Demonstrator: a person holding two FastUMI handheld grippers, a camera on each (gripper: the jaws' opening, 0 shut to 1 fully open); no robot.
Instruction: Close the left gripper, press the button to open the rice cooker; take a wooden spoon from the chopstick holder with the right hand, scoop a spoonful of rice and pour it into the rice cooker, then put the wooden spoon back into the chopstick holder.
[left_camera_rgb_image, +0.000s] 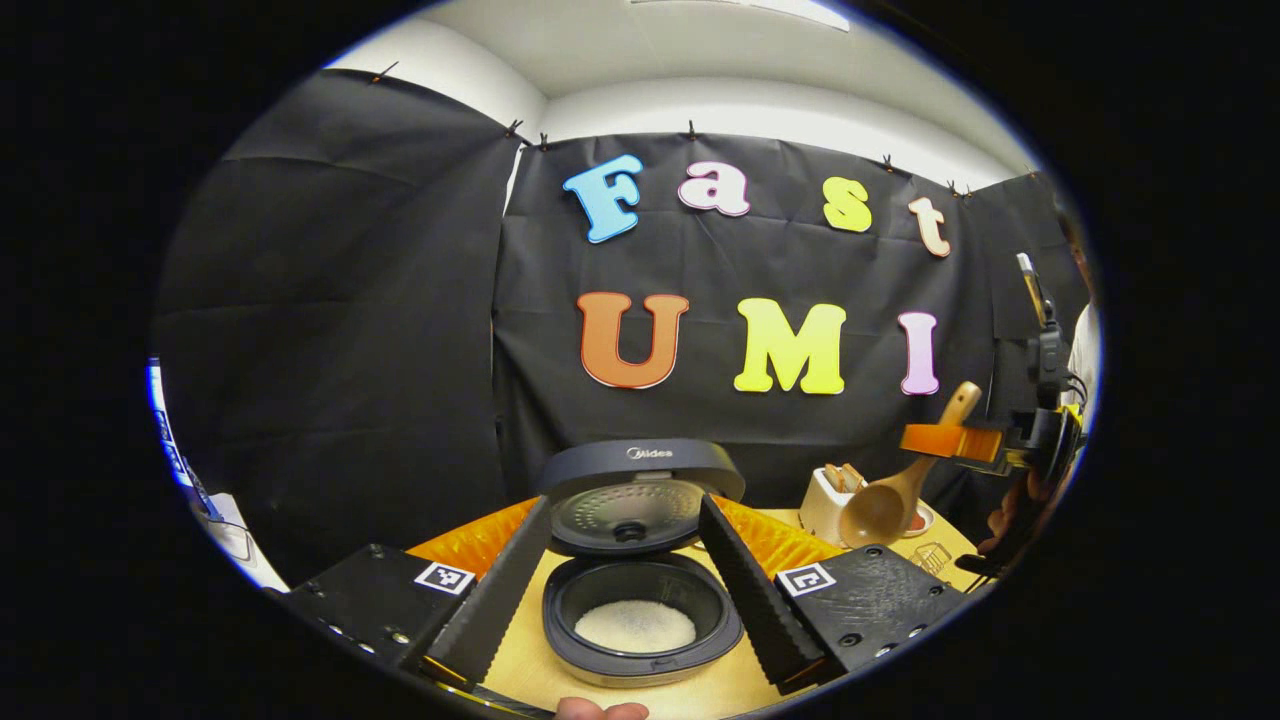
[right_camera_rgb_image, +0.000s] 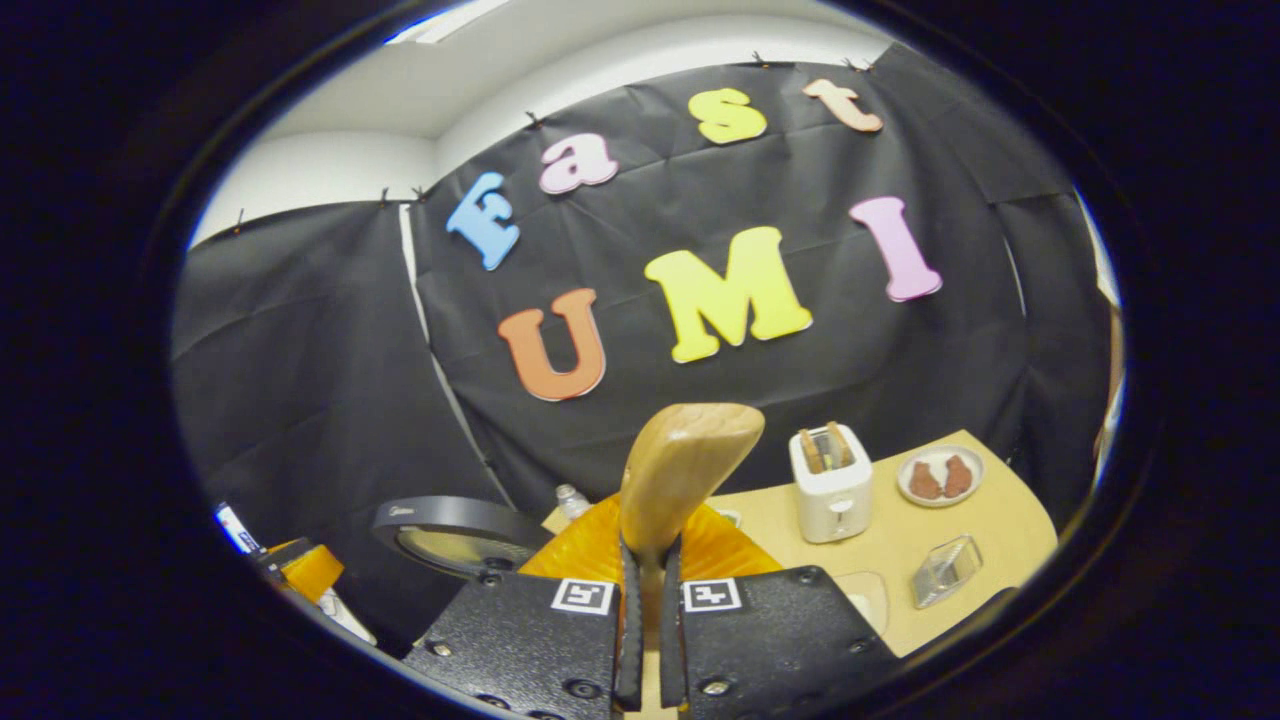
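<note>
Rice cooker (left_camera_rgb_image: 640, 560) sits open between the spread left gripper (left_camera_rgb_image: 630, 640) fingers, rice (left_camera_rgb_image: 635, 627) inside (toaster (left_camera_rgb_image: 828, 500) behind-right). In the right gripper view, the right gripper (right_camera_rgb_image: 648, 640) pinches the wooden spoon (right_camera_rgb_image: 680, 470); toaster (right_camera_rgb_image: 832, 485) and plate (right_camera_rgb_image: 938, 476) stand beyond.

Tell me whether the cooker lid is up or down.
Up. The lid stands raised behind the cooker, its inner plate facing forward, and rice lies in the open pot.
</note>
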